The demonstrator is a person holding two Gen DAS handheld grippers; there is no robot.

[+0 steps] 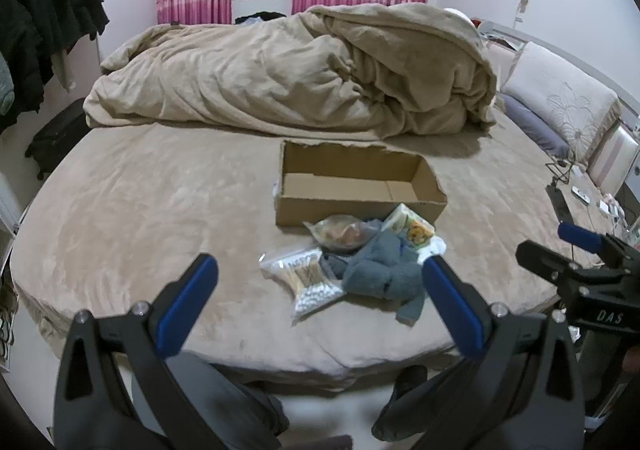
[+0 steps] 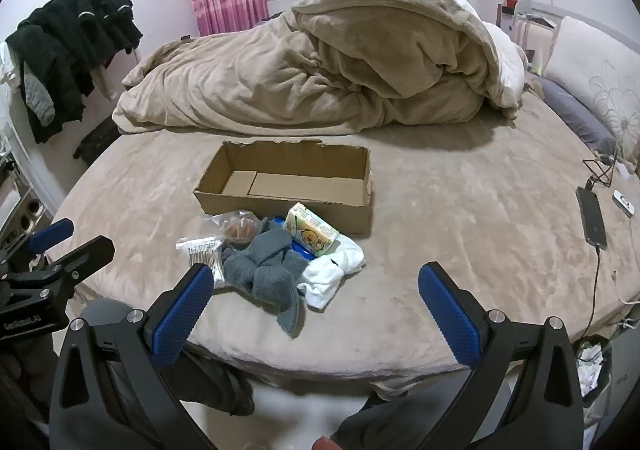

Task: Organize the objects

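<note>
Both your left gripper (image 1: 320, 282) and right gripper (image 2: 316, 290) gape empty (blue ribbed pads) below the rectangular cardboard box (image 2: 280, 205) at frame centre and the crumpled grey socks (image 2: 264, 270).

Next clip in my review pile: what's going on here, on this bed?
A person holds a gripper in each hand above the near edge of the bed. The left gripper and right gripper are both open and hold nothing. A cardboard box sits empty on the bed. In front of it lie a grey cloth, a white cloth, a tissue pack, a bag of cotton swabs and a snack bag.
</note>
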